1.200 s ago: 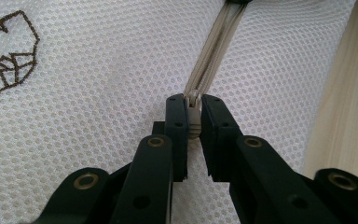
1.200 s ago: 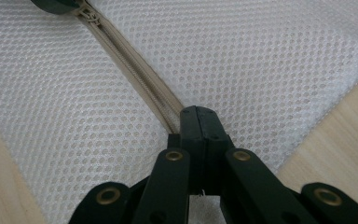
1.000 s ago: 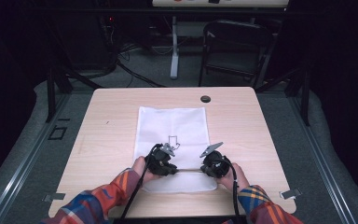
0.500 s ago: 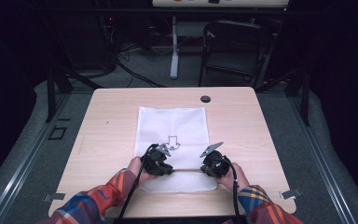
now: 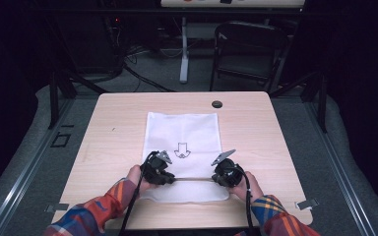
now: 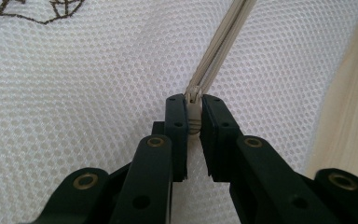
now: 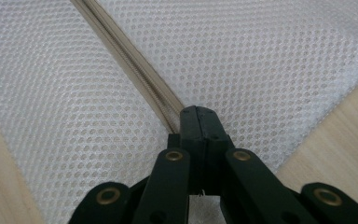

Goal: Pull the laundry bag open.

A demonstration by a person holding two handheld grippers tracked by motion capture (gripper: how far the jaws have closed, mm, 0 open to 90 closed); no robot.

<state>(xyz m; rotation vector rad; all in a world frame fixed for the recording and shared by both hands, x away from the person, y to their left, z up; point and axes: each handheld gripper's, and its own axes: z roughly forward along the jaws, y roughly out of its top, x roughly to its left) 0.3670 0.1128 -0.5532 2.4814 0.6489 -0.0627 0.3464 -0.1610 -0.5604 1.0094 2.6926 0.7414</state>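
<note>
L tongs [image 6: 193, 122] clamped on zipper pull [image 6: 194, 112] of white mesh bag [image 5: 183, 135]; R tongs [image 7: 199, 122] pinched shut on bag fabric at the zipper [image 7: 135, 65] end. Zipper runs straight btwn them, near bag's front edge. Bag lies flat mid-desk [image 5: 113, 123], arrow print [image 5: 181, 149] just beyond tongs. Dark grommet [image 5: 217, 104] at far edge. Chair [image 5: 248, 49] and cables behind desk, dark room.

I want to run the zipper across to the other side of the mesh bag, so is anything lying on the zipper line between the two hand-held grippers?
Nothing visible does. The left hand-held gripper pinches the zipper pull, the right hand-held gripper is shut at the zipper's other end, and the stretch between them on the mesh bag lies bare.
</note>
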